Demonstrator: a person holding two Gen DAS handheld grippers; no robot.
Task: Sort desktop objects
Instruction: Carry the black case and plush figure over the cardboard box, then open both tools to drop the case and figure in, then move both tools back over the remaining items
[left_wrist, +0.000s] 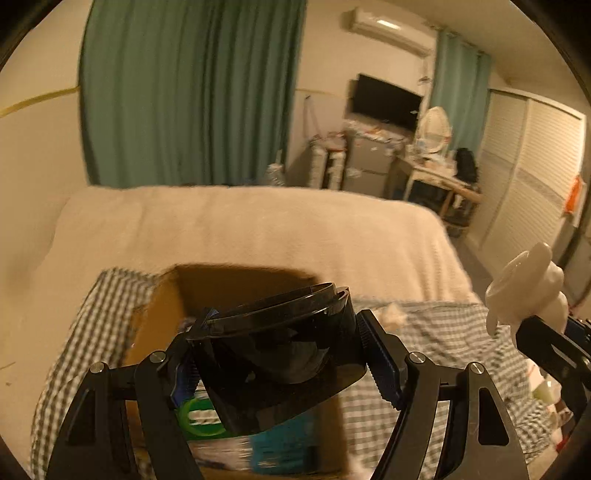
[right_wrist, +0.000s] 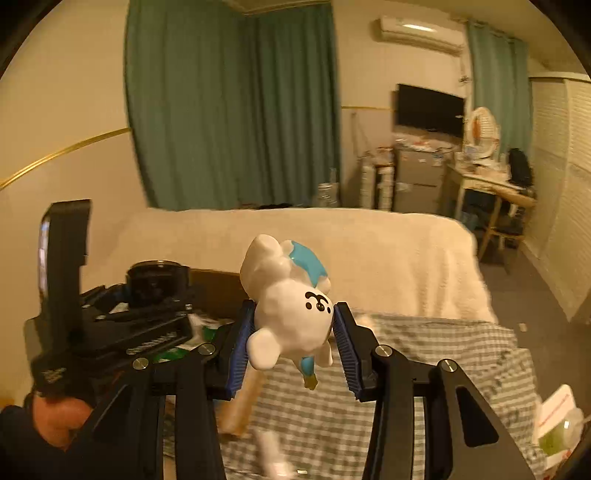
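While both hands carry their loads above the checked cloth, each gripper pinches one thing, likely so two items can be sorted in one trip. The left gripper has its jaws spread wide and pressed on a black cup, a smooth, glossy, round tapered pot with a ridged rim, held over the brown box, probably its bin. The right gripper clamps a figurine by its head between ribbed blue pads; the toy is glossy white, rounded and lumpy, with a light blue patch, and hangs tilted in mid-air. Beyond lies a fuzzy cream blanket. The box holds blurred green and blue packaging.
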